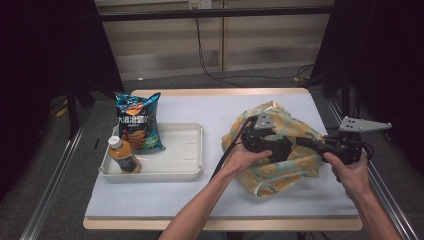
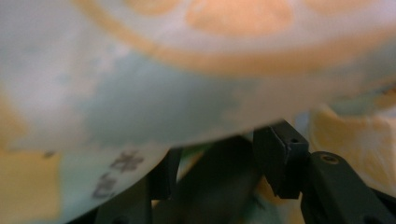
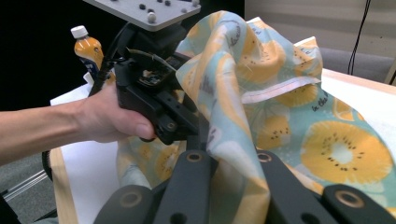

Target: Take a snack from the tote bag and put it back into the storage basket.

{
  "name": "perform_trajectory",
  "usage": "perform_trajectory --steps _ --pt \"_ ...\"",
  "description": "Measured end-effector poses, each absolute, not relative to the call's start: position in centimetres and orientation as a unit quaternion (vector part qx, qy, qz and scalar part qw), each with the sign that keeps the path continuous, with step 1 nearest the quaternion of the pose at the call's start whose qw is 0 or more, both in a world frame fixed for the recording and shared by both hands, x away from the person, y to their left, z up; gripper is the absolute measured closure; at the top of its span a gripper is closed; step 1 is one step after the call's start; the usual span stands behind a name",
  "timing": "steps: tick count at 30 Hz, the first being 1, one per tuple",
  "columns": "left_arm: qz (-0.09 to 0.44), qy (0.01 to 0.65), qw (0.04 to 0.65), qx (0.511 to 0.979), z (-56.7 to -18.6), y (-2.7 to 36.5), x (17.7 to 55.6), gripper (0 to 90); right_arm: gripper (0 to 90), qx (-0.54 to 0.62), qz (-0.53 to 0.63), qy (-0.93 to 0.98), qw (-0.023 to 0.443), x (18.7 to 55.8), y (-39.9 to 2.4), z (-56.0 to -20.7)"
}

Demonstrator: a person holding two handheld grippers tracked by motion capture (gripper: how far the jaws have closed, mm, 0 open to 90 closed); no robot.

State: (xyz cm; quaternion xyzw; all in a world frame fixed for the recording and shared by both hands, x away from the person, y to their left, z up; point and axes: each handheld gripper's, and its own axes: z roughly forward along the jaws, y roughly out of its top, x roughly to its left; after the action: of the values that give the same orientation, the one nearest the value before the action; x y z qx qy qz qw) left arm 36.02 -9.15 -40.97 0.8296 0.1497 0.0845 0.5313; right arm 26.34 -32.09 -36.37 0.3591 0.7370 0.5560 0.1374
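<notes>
Fruit-print cloth bag [image 1: 285, 150] at the table's three o'clock is pinched by both the left gripper [image 1: 272, 142] and the right gripper [image 1: 312, 145]; spreading its mouth seems next.

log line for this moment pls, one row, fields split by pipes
left gripper: shut on fruit-print cloth | right gripper: shut on fruit-print cloth | cloth: bunched, lifted between grippers | tray: chip bag, orange bottle, untouched

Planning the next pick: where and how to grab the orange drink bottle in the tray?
Grip the bottle across its body, below the white cap, coming from above: it lies tilted in the white tray's front-left corner, its far side close to the chip bag, so I'd avoid coming in from that side.
</notes>
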Motion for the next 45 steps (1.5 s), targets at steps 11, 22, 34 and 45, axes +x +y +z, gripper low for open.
perform_trajectory --steps 11,22,34,45 --pt "0.08 0.14 0.559 0.813 -39.8 -10.8 37.3 42.5 90.0 0.365 0.564 0.729 0.134 26.3 -32.7 -36.4" --pt "0.069 0.117 0.582 0.802 -40.3 -11.8 38.3 28.1 90.0 0.364 0.566 0.728 0.13 26.5 -32.6 -36.5" --pt "0.061 0.077 0.533 0.84 -40.3 -12.4 37.2 82.0 90.0 0.376 0.571 0.718 0.13 26.6 -33.3 -36.7" --pt "0.038 0.109 0.52 0.846 -41.4 -11.3 38.1 90.0 87.5 0.392 0.568 0.709 0.146 26.7 -34.0 -36.9"
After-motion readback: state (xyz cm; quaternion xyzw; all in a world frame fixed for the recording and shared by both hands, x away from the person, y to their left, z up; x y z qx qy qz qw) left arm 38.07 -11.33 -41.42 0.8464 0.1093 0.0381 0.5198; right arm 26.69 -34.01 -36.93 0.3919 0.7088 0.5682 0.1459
